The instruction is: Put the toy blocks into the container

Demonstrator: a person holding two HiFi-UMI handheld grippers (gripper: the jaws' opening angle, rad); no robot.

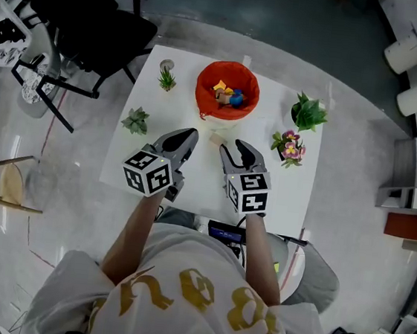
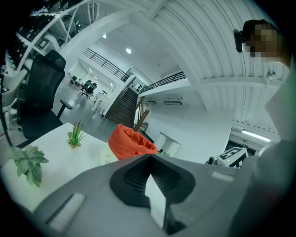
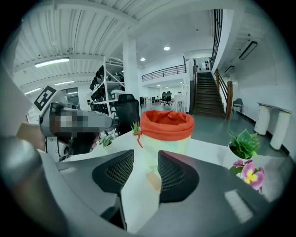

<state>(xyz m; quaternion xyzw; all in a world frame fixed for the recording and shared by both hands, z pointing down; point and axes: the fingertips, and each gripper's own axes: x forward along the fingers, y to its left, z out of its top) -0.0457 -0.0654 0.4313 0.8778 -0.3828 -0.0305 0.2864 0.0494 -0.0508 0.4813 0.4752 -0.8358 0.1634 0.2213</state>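
Blocks (image 1: 228, 95) in yellow, blue and orange were seen heaped inside the container (image 1: 208, 80), whose orange rim was set at the upper middle of the head view. One pale loose block (image 1: 217, 137) was left on the table (image 1: 288, 190) just below the container, not yet put in.

The right gripper (image 1: 233, 147) was held just below and to the right of that loose block, with its jaws spread apart. In the right gripper view the loose block (image 3: 153, 179) was framed in the gap between the two ribbed pads, and the container rose behind it. No pad was pressed against the block.

The left gripper (image 1: 191, 134) was held at the lower left of the loose block, beside the right gripper. Its jaws were brought together at the tips, and nothing was caught between them. In the left gripper view the container (image 2: 130, 141) was seen just above the closed tips.

Around the container four plants were set out on the table. A grass tuft (image 1: 166, 80) was placed at its left and a leafy sprig (image 1: 135, 120) further down the left edge. A green bush (image 1: 309, 112) was placed at its right, with pink flowers (image 1: 291, 146) just below that. A black chair (image 1: 98, 23) was parked off the table at the upper left of the frame.
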